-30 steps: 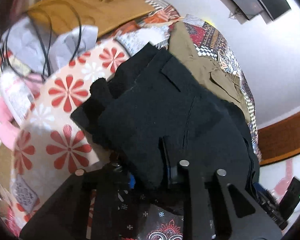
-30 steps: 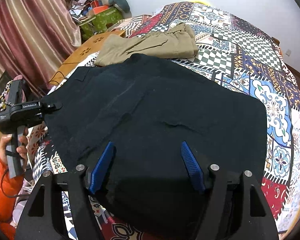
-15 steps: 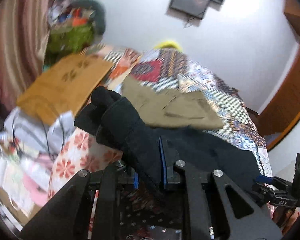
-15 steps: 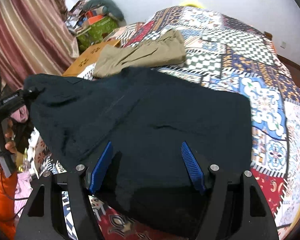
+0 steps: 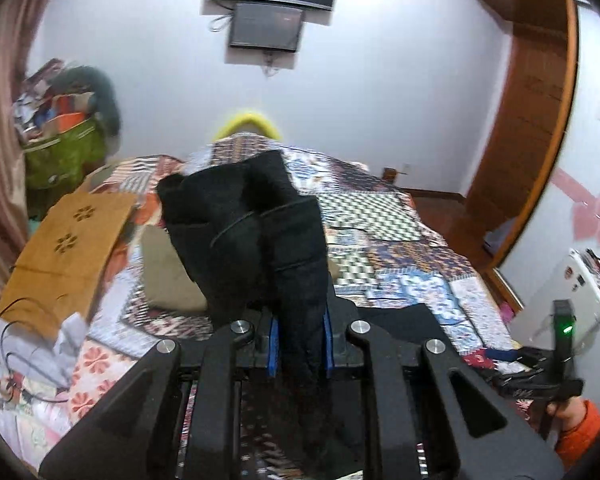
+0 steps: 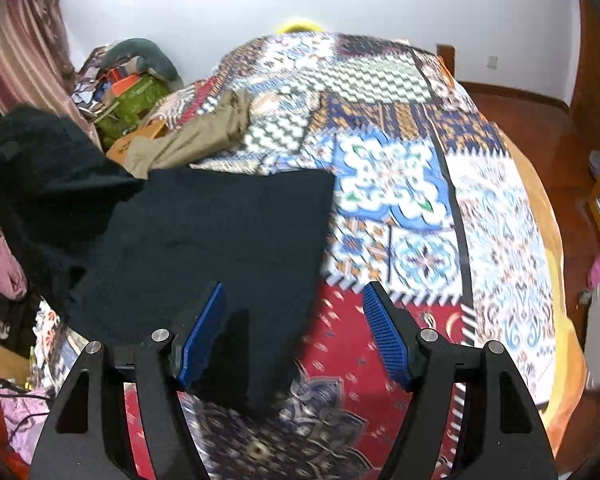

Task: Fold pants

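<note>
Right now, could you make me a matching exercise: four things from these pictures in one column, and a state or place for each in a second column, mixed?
1. left tool
2. right tool
3. black pants
4. tan pants

a. open
b. lying beyond the black ones
c. shut on cloth
d. one end lifted

Pairs: 1-c, 2-a, 3-d, 4-b

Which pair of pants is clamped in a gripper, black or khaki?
The black pants, pinched by the left gripper; the khaki pants lie untouched on the bed.
</note>
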Tool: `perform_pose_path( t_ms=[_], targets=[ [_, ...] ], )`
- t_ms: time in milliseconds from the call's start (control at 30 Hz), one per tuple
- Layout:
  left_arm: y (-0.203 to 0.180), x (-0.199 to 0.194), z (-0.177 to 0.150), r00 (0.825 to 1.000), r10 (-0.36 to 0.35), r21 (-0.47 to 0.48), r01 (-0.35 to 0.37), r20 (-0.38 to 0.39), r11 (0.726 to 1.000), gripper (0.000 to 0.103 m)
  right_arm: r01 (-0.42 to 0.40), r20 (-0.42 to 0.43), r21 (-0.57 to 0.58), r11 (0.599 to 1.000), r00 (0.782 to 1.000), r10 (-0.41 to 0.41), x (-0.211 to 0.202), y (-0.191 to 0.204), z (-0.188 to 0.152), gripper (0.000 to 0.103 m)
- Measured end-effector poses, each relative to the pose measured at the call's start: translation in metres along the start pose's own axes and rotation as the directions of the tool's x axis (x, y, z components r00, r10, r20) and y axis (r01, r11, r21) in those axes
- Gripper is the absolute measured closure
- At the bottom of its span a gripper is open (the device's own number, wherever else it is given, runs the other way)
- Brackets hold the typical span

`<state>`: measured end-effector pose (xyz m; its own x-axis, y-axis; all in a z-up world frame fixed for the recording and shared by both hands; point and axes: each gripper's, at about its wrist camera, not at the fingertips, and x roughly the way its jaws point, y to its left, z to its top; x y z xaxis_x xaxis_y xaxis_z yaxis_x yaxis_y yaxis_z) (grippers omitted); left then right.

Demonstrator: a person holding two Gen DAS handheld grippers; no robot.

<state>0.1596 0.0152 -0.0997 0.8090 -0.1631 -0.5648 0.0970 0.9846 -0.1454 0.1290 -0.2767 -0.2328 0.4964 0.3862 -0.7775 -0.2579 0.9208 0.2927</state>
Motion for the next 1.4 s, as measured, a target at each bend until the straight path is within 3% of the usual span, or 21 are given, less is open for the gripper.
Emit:
perform_pose_path(
  t_ms=[233, 400, 700, 833, 900, 967, 1067, 1200, 1267, 1333, 1400],
  targets=[
    [-0.044, 0.021, 0.005, 0.995, -0.092, 0.06, 0.095, -0.045, 0.994, 0.089, -0.032, -0.02, 0.013, 0.999, 0.999, 0.032, 0.009, -0.005, -0.011, 0.036],
    [-0.085, 0.043, 0.0, 0.973, -0.193, 0.105, 0.207, -0.13, 0.973, 0.09, -0.046, -0.015, 0.02, 0.999, 0.999, 0.047, 0.01, -0.007, -0.011, 0.036],
    [-0.148, 0.055, -0.013, 0.944, -0.274, 0.208, 0.31, -0.187, 0.928, 0.09, -0.066, -0.009, 0.037, 0.997, 0.998, 0.066, 0.011, -0.008, -0.013, 0.036],
    [-0.161, 0.065, -0.025, 0.932, -0.276, 0.238, 0.33, -0.233, 0.914, 0.09, -0.071, -0.008, 0.038, 0.997, 0.997, 0.071, 0.008, -0.008, -0.013, 0.036],
    [-0.164, 0.077, -0.036, 0.916, -0.278, 0.227, 0.348, -0.29, 0.91, 0.089, -0.072, -0.006, 0.04, 0.997, 0.997, 0.072, 0.005, -0.009, -0.013, 0.036],
    [-0.167, 0.089, -0.049, 0.885, -0.293, 0.214, 0.385, -0.363, 0.898, 0.089, -0.067, 0.004, 0.042, 0.997, 0.998, 0.067, 0.0, -0.011, -0.012, 0.036],
    [-0.176, 0.097, -0.067, 0.852, -0.287, 0.213, 0.409, -0.438, 0.887, 0.085, -0.055, 0.024, 0.056, 0.997, 0.998, 0.053, -0.011, -0.018, -0.012, 0.036],
    [-0.18, 0.098, -0.08, 0.835, -0.249, 0.218, 0.394, -0.491, 0.893, 0.084, -0.022, 0.054, 0.084, 0.996, 0.998, 0.017, -0.027, -0.032, -0.013, 0.036],
    [-0.179, 0.092, -0.074, 0.846, -0.242, 0.225, 0.383, -0.476, 0.896, 0.08, 0.002, 0.069, 0.105, 0.994, 0.998, -0.009, -0.037, -0.041, -0.015, 0.036],
    [-0.178, 0.08, -0.065, 0.843, -0.283, 0.199, 0.407, -0.457, 0.892, 0.061, 0.024, 0.079, 0.121, 0.992, 0.996, -0.034, -0.044, -0.047, -0.015, 0.036],
    [-0.179, 0.067, -0.055, 0.844, -0.334, 0.179, 0.437, -0.42, 0.881, 0.049, 0.04, 0.095, 0.131, 0.991, 0.994, -0.053, -0.052, -0.051, -0.012, 0.036]
  ],
)
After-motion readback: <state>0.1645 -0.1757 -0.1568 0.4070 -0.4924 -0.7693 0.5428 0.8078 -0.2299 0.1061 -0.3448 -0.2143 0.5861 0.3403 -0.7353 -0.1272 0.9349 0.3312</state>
